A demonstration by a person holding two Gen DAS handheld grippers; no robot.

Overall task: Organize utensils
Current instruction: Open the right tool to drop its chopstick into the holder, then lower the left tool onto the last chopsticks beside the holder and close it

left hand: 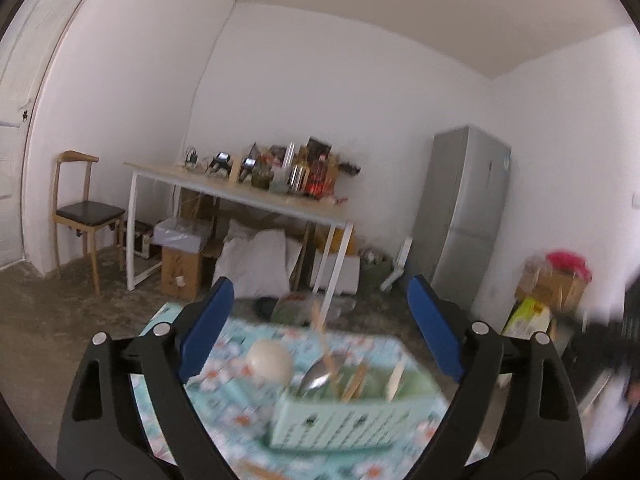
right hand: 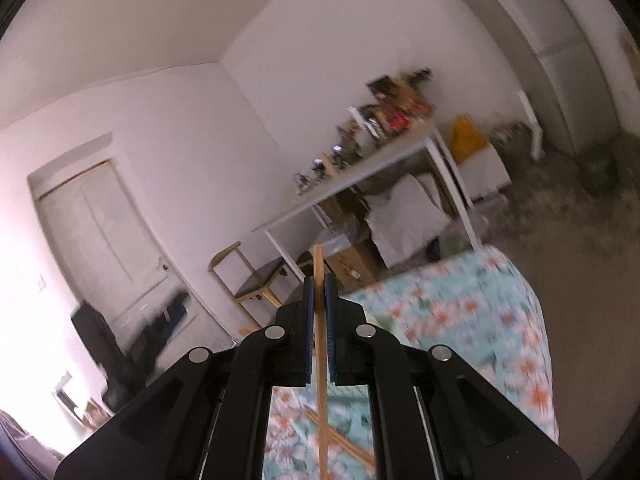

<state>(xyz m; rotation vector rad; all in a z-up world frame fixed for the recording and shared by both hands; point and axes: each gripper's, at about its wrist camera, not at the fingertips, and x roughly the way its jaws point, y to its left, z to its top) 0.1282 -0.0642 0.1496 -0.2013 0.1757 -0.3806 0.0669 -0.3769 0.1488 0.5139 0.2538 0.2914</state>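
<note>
Floral tablecloth [left hand: 236,344], green basket [left hand: 344,420], white desk [left hand: 240,196]

basket [left hand: 340,424]: looking matt green plastic;
spoon [left hand: 316,372]: gleaming glossy metal;
chopstick [right hand: 320,340]: showing pale smooth wood;
tablecloth [right hand: 480,308]: appearing floral cloth

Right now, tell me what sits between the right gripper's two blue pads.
A thin wooden chopstick is clamped between the right gripper pads, poking out past their tips, in the right wrist view.

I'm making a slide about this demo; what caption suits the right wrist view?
Right claw shut on a wooden chopstick, lifted above the floral tablecloth.
</note>
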